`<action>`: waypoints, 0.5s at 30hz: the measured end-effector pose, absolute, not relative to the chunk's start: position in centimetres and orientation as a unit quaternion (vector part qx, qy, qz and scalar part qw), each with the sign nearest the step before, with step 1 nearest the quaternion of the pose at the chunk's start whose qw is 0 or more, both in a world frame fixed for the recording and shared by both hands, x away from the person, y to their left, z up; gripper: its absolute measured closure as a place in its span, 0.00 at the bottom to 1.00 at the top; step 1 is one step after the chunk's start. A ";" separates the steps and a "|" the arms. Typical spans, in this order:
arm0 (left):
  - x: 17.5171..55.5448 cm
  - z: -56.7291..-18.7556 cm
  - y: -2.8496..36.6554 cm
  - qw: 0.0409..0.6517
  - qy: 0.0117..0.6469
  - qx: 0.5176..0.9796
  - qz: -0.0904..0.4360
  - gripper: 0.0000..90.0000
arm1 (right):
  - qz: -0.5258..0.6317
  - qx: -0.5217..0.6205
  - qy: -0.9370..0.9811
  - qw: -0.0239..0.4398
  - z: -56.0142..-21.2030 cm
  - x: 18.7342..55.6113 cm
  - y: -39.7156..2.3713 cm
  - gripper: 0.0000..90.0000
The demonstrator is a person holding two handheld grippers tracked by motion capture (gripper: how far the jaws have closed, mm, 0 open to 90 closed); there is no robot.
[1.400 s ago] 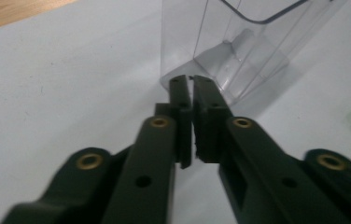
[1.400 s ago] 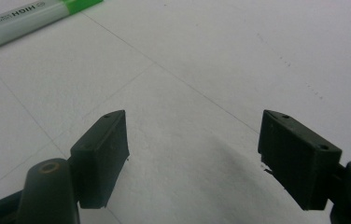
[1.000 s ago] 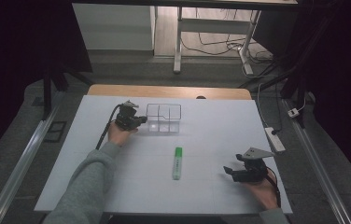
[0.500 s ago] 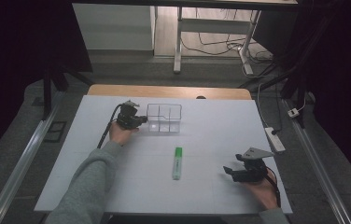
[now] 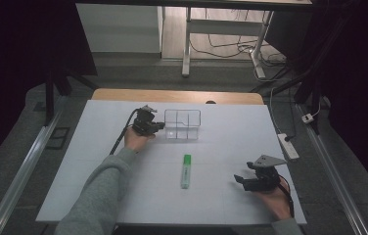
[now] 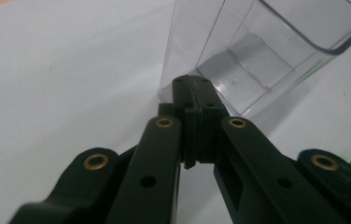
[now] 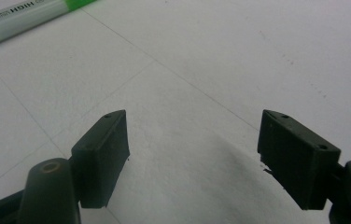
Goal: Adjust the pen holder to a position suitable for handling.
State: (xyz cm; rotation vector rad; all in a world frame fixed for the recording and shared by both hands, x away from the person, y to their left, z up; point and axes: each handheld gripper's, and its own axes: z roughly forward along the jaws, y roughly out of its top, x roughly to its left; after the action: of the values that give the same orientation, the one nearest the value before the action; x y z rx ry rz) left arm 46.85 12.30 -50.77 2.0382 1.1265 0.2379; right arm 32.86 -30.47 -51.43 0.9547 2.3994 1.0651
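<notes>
L gripper (image 5: 158, 126): jaws fully closed, pads pressed flat together w/ nothing between them, tips right at the near-left corner of the clear plastic box (image 5: 182, 124). In the left gripper view the closed tips (image 6: 194, 95) sit against the box wall (image 6: 197, 42) at its base; touching or just short of it, can't tell. Looks like a nudge/push on the box rather than a grab.

R gripper (image 5: 250, 180): jaws wide open, empty, resting low over the table (image 5: 123, 196) near the front-right; bare table between its pads (image 7: 101, 149).

Box sits toward the back-middle of the table, upright, open top, dividers inside, empty as far as visible. Judgement: thin hard plastic, v. light, stiff but could crack if squeezed hard; smooth walls = slippery, will slide easily on the table when pushed. Best hold prob. pinching one wall over the rim, or an inner divider, not across the whole body.

Green highlighter (image 5: 186, 171) lies flat mid-table, well apart from both grippers. Light, rigid, may roll; take it across the barrel mid-length.
</notes>
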 end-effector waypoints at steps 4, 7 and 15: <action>47.1 -50.7 11.8 0.389 0.444 0.802 0.093 0.99 | 0.375 0.337 0.846 0.174 -51.5 32.9 -30.5 0.27; 47.3 -50.6 11.1 0.389 0.444 0.802 0.088 0.99 | 0.374 0.337 0.847 0.173 -51.5 32.9 -30.5 0.27; 47.6 -50.5 9.6 0.391 0.438 0.806 0.079 0.99 | 0.372 0.337 0.848 0.171 -51.4 32.9 -30.4 0.27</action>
State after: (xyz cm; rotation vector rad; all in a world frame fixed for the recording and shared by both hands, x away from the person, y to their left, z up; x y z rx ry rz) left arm 47.64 9.56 -50.49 2.0465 1.1136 0.2012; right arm 32.91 -30.36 -51.43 0.9575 2.4063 1.0565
